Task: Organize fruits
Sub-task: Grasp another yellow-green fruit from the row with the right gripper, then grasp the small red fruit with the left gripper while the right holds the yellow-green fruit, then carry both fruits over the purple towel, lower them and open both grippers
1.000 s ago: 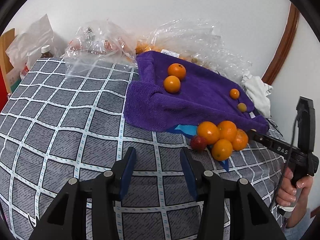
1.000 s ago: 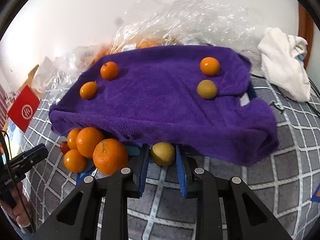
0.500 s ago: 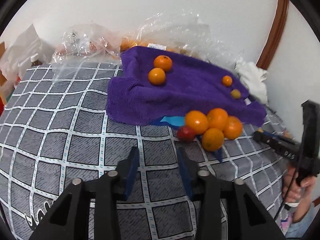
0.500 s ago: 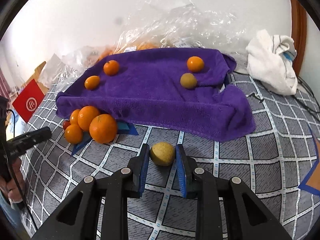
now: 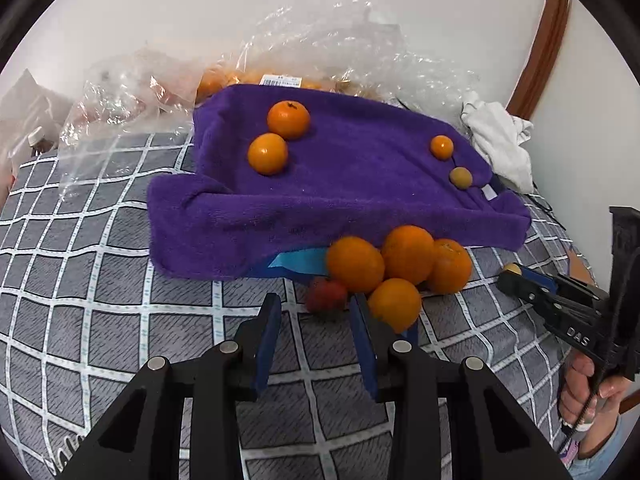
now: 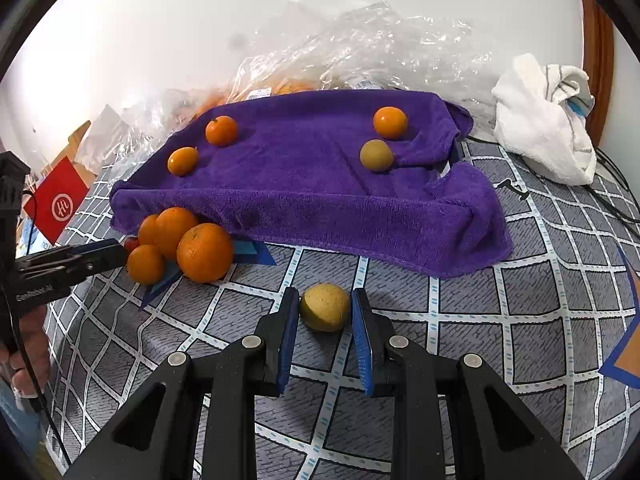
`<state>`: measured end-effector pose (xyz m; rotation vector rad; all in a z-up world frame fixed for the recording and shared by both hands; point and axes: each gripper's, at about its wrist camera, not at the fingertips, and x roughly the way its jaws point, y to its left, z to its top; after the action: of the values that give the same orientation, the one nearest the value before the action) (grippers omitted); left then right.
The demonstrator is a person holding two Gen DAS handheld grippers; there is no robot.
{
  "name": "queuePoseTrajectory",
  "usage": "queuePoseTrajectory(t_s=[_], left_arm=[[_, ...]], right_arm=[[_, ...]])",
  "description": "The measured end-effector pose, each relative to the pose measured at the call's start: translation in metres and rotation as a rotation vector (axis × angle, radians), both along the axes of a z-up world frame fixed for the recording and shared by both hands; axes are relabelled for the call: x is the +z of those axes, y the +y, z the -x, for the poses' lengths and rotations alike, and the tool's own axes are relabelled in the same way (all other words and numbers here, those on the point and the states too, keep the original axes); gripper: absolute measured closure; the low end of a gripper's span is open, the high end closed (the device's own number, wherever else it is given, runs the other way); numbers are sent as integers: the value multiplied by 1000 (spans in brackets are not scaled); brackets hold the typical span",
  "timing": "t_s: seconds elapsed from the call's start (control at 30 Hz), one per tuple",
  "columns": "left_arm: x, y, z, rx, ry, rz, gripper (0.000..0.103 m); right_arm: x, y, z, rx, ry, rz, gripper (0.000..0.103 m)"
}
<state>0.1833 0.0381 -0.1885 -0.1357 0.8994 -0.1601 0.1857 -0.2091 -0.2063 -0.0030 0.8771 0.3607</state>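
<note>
My right gripper (image 6: 325, 298) is shut on a small yellow fruit (image 6: 325, 307), held just above the checked cloth in front of the purple towel (image 6: 304, 176). It shows in the left wrist view too (image 5: 516, 274). My left gripper (image 5: 316, 306) is open and empty, close behind a small red fruit (image 5: 326, 295) beside a pile of oranges (image 5: 394, 266). That pile shows in the right wrist view (image 6: 184, 242). On the towel lie two oranges (image 5: 278, 136) at the left, a small orange (image 5: 441, 147) and a yellow-brown fruit (image 5: 460, 177) at the right.
Crumpled clear plastic bags (image 5: 340, 52) holding more oranges lie behind the towel against the wall. A white cloth (image 6: 544, 120) sits at the back right. A red card (image 6: 56, 204) stands at the left. Blue tape (image 5: 296, 260) marks the cloth under the pile.
My right gripper has drawn back from the towel's edge with the yellow fruit. My left gripper has moved forward and right, up to the red fruit and the orange pile.
</note>
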Motion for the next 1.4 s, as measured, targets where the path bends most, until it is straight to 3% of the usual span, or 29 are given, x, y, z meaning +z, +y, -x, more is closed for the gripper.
queuePoseTrajectory(t_s=[0.3, 0.4, 0.73, 1.4], left_arm=[[-6, -12, -9, 5, -32, -78, 69], [-5, -9, -9, -19, -38, -46, 80], [2, 15, 0, 13, -93, 109, 80], [17, 13, 15, 8, -185, 118, 80]], right_arm=[[0, 2, 0, 13, 1, 6, 77], [0, 4, 0, 16, -1, 17, 77], [-1, 4, 0, 19, -2, 15, 76], [6, -3, 4, 35, -42, -36, 77]])
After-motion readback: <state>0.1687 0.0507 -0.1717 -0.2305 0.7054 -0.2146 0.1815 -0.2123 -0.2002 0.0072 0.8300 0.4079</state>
